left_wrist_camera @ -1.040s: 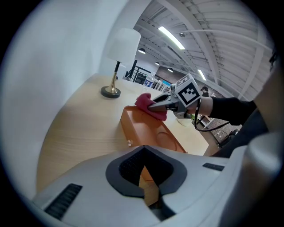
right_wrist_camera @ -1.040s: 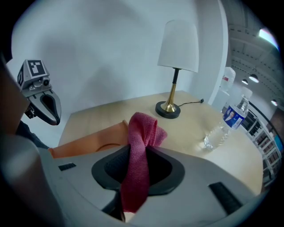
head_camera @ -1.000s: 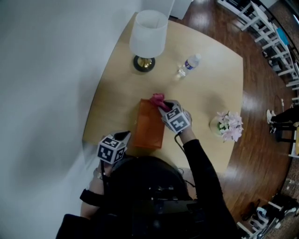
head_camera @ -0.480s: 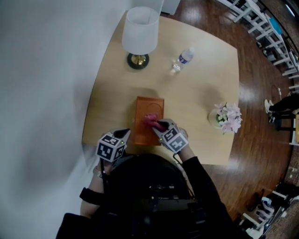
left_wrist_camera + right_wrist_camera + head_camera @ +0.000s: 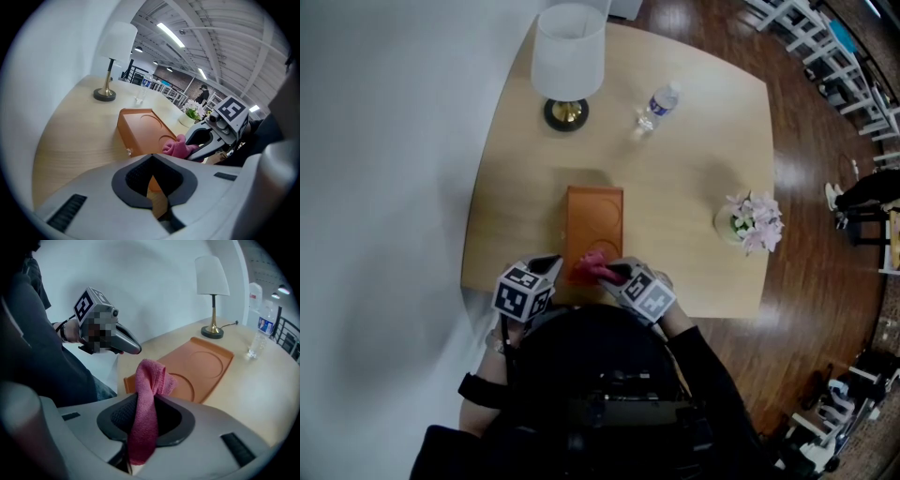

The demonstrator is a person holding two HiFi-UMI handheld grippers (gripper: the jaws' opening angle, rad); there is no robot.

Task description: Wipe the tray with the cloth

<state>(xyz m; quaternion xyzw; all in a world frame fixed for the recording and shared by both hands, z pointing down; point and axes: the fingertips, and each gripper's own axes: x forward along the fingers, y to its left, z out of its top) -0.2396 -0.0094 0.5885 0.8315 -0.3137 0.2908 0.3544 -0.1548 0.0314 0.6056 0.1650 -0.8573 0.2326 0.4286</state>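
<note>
1. The right claw (image 5: 610,273) is clamped on the pink cloth (image 5: 591,266). A bunched fold is pinched between its pads and a loop of the cloth stands up past the jaws. The cloth is at the near end of the orange tray (image 5: 594,220), over the nearer of its two round recesses (image 5: 206,364).
2. The left claw (image 5: 551,266) has its jaws together at the tips with nothing between them. It hovers just beside the tray's near left corner and does not brace it.
3. Risk: the tray lies loose on the table (image 5: 694,178). With nothing pinning it, a firm push stroke would likely slide it towards the lamp (image 5: 567,56) or the water bottle (image 5: 654,105).
4. Risk: the tray's near end lies close to the table's near edge, so a pulling stroke could drag it off towards the person.
5. Risk: the cloth is held as a narrow wad, so little fabric meets the tray. The hard jaw tips may scrape the surface, or the wad may work loose under pressure.
6. Only the head view shows the whole layout, with the flowers (image 5: 752,223) well apart at the right, but the grip is hidden there. The right gripper view shows the cloth between the pads and both recesses. The left gripper view shows the tray's side wall and the cloth seemingly resting on the tray.
</note>
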